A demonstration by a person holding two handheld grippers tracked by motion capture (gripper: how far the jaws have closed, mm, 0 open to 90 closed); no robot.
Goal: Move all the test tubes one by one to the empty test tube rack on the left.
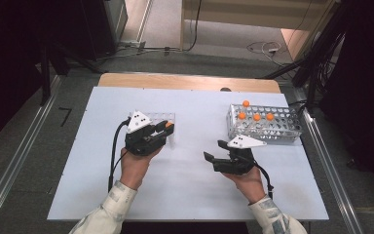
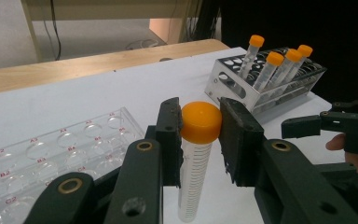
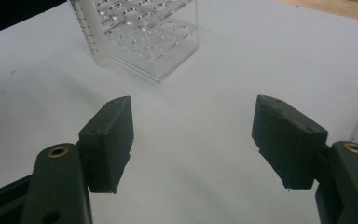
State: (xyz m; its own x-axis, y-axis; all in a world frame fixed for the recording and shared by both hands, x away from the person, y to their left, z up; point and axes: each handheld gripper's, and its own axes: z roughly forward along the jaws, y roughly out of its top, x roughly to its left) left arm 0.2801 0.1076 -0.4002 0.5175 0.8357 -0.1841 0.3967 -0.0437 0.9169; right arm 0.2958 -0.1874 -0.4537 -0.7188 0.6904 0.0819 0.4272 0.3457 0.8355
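My left gripper is shut on the orange cap of a clear graduated tube, which hangs upright beside a clear plastic rack. In the high view the left gripper holds that tube's orange cap at the clear rack. My right gripper is open over bare white table, nothing between its pads; from above the right gripper sits near the table's middle right. The tube and the clear rack lie ahead of it. A metal rack holds several orange-capped tubes.
A white board covers a wooden table. The metal rack stands at the back right. Cables and dark stands surround the table on the floor beyond.
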